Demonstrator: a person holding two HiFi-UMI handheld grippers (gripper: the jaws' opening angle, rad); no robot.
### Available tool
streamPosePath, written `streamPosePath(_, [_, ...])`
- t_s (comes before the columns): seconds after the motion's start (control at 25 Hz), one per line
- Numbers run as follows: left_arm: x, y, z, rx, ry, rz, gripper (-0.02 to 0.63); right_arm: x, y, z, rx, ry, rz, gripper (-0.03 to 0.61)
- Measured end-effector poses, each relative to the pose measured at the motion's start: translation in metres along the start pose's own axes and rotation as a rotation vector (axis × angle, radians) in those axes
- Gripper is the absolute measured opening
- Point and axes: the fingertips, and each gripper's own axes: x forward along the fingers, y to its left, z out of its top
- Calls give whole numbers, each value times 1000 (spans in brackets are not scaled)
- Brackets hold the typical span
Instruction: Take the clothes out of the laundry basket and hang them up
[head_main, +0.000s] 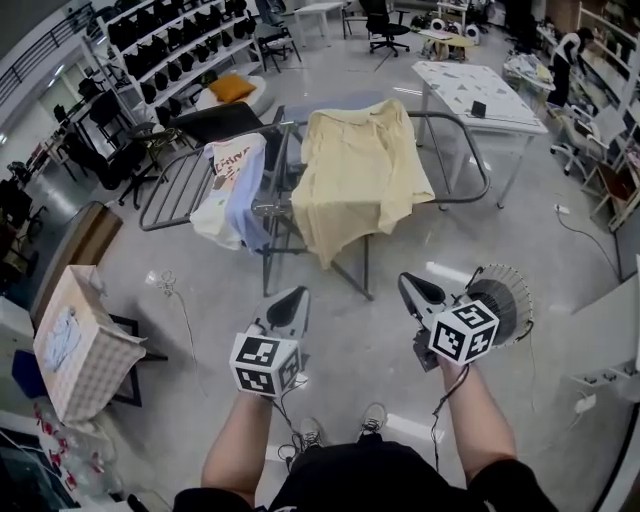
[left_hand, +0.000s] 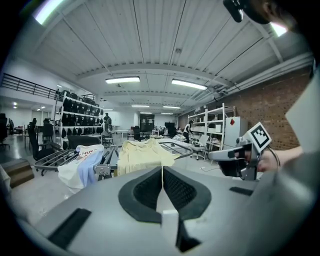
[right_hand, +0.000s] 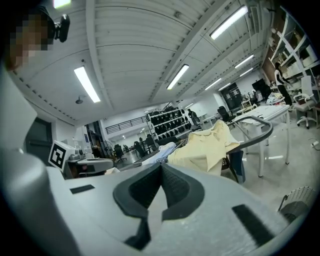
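- Grey metal drying rack (head_main: 455, 125): it stands in the upper middle of the head view, on the pale floor, with its wings spread left and right.
- Yellow shirt (head_main: 360, 175): it is draped over the middle of the rack, and its hem hangs below the bars. In both gripper views it sits just above the jaws.
- White table (head_main: 480, 95): upper right of the head view, behind the rack's right wing.
- Checked fabric bin (head_main: 85, 345): lower left of the head view, well apart from the rack. Something pale blue lies inside; we cannot tell what it is.
- White and pale-blue garment (head_main: 232, 190): it hangs over the rack's left wing, just beside the yellow shirt. Red print shows near its top.
- White slatted basket (head_main: 508, 300): right of centre in the head view, on the floor and partly behind the right gripper's marker cube. We cannot see its contents.
- Left gripper (head_main: 292, 300): lower centre-left, below the rack and pointing toward it. Its own view shows the jaws pressed together with nothing between them.
- Right gripper (head_main: 412, 288): lower centre-right, level with the left gripper and well short of the rack. Its jaws are likewise pressed together and empty.
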Motion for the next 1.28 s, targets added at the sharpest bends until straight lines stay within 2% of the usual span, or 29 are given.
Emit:
streamPosePath(0.2, [-27, 3, -1, -3, -18, 8, 11, 0, 28, -12, -5, 10, 22, 5])
streamPosePath(0.4, [-48, 7, -4, -20, -30, -20, 11, -9, 59, -19, -24, 15, 5, 5])
streamPosePath(0.92, [-84, 16, -5, -35, -71, -200, 11, -38, 117, -27, -52, -21, -169, 5])
streamPosePath(1.28, [-107, 36, -7, -25, -82, -260, 11, -36, 153, -33, -56, -54, -227, 5])
